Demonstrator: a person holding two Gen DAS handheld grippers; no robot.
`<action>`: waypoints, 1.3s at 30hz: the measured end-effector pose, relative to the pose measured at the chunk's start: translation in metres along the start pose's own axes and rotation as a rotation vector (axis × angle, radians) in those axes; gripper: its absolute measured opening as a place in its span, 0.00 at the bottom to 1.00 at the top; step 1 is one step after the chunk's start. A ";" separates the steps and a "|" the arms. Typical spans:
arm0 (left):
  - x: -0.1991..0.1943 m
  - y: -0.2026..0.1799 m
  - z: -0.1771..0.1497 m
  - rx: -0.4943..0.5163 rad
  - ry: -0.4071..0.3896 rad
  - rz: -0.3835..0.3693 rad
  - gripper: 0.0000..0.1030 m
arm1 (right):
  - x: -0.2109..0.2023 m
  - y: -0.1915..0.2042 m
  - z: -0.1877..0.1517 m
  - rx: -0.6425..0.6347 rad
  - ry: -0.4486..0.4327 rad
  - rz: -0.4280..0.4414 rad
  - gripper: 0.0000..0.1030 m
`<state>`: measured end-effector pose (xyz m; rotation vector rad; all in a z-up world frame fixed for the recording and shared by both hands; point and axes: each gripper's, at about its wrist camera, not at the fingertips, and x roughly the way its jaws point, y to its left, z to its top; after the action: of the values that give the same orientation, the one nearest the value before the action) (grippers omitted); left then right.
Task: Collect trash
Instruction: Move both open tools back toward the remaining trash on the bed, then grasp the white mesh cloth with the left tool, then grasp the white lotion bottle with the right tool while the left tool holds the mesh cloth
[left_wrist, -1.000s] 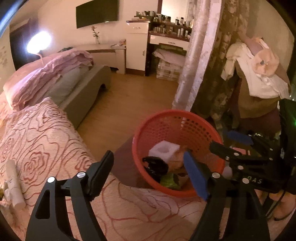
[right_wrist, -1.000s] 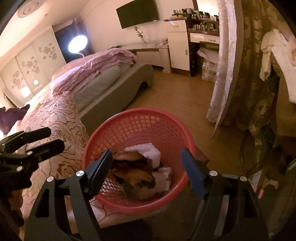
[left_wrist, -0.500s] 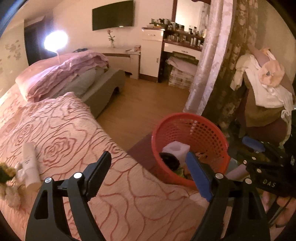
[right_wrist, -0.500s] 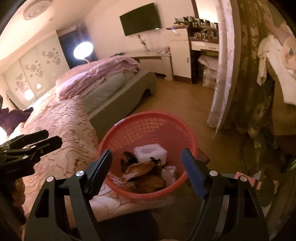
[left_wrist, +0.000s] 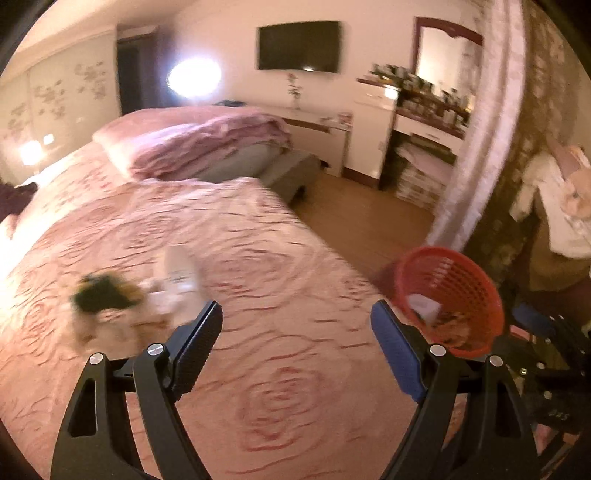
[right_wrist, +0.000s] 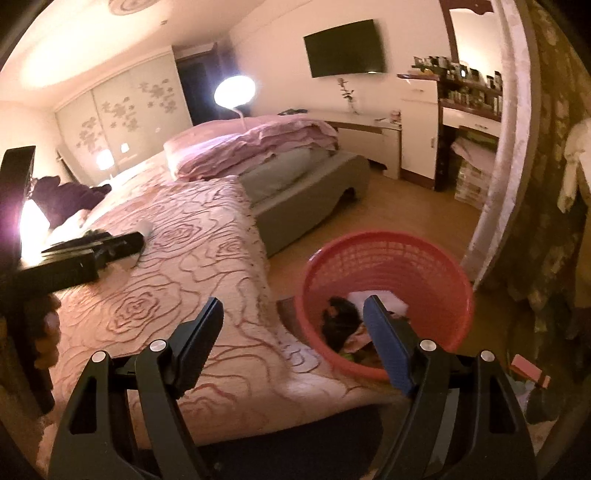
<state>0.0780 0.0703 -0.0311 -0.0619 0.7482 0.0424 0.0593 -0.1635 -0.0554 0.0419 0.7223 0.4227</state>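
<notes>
1. Two grippers, both empty: left gripper (left_wrist: 296, 325) spread wide above the rose-patterned bedspread (left_wrist: 280, 398), right gripper (right_wrist: 293, 321) likewise spread, hanging over the bed edge beside the red basket (right_wrist: 388, 243).
2. Swung away from the basket within the last second, toward the middle of the bed; view smeared by that motion.
3. Now ahead and to the left of the left gripper's fingers: a blurred pile of trash (left_wrist: 107, 295) on the bedspread, dark and pale scraps with a white tube-like item (left_wrist: 181, 266) touching it. Too blurred to name further.
4. Basket shifted to the right edge of the left view, on the floor next to the bed, already holding a white block and dark scraps.
5. Probable meaning: one drop finished, next pickup beginning; likely a reach left and down onto the pile.
</notes>
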 end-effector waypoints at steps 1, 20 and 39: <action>-0.005 0.011 0.000 -0.021 -0.008 0.020 0.77 | 0.000 0.002 0.000 -0.002 0.003 0.003 0.73; 0.005 0.155 -0.023 -0.230 0.038 0.219 0.67 | 0.006 0.026 0.003 -0.038 0.031 0.040 0.73; -0.031 0.155 -0.054 -0.249 -0.012 0.167 0.31 | 0.045 0.104 0.020 -0.192 0.083 0.133 0.73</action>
<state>0.0093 0.2203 -0.0554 -0.2360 0.7319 0.2948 0.0655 -0.0481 -0.0498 -0.1090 0.7603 0.6227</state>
